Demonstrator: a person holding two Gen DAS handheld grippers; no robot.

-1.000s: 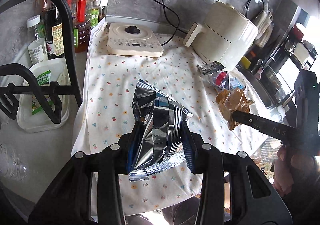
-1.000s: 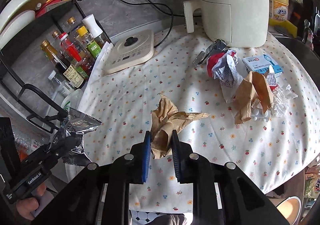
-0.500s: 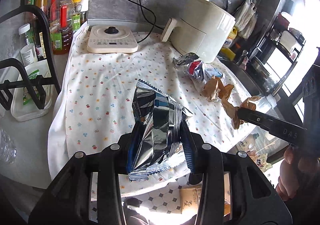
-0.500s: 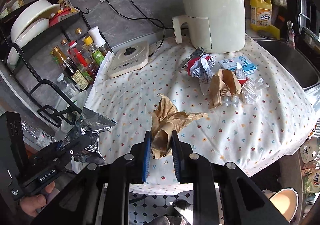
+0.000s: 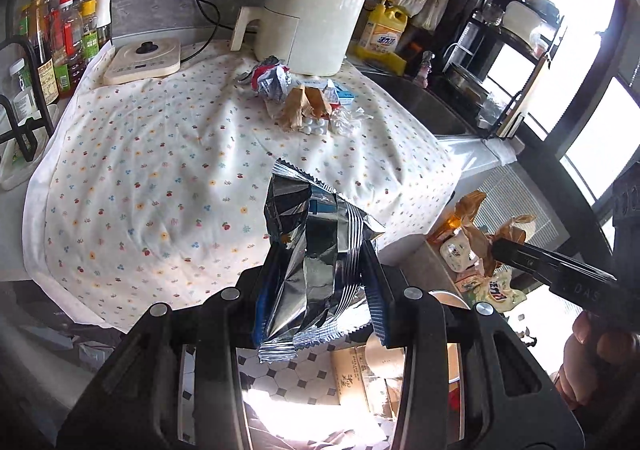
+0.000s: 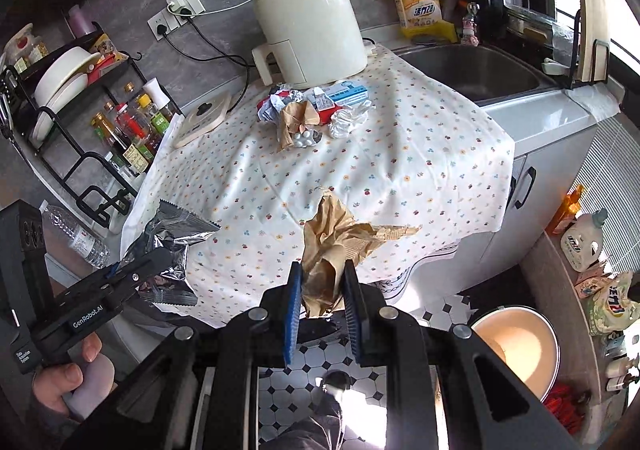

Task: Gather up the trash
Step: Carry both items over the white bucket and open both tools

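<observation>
My left gripper (image 5: 318,282) is shut on a crumpled silver foil snack bag (image 5: 316,250), held in the air past the near edge of the flowered cloth (image 5: 152,169). My right gripper (image 6: 320,298) is shut on a crumpled brown paper bag (image 6: 336,242), also off the cloth's near edge, above the tiled floor. Each gripper shows in the other's view: the foil bag (image 6: 172,242) at lower left, the brown paper (image 5: 512,230) at right. A heap of trash (image 6: 312,113) stays on the cloth by the cream air fryer (image 6: 312,33): wrappers, brown paper, a blister pack, a blue-white box.
An open round bin (image 6: 516,346) stands on the floor at lower right. A sink (image 6: 468,69), yellow detergent bottle (image 6: 418,5) and dish rack are to the right. A cream hob (image 5: 144,59), sauce bottles (image 5: 60,37) and a black rack line the left. Detergent bottles (image 6: 580,242) sit on a low ledge.
Both grippers have pulled back from the counter with their trash still held. The cloth and heap now look farther away, and the floor and the bin have come into view.
</observation>
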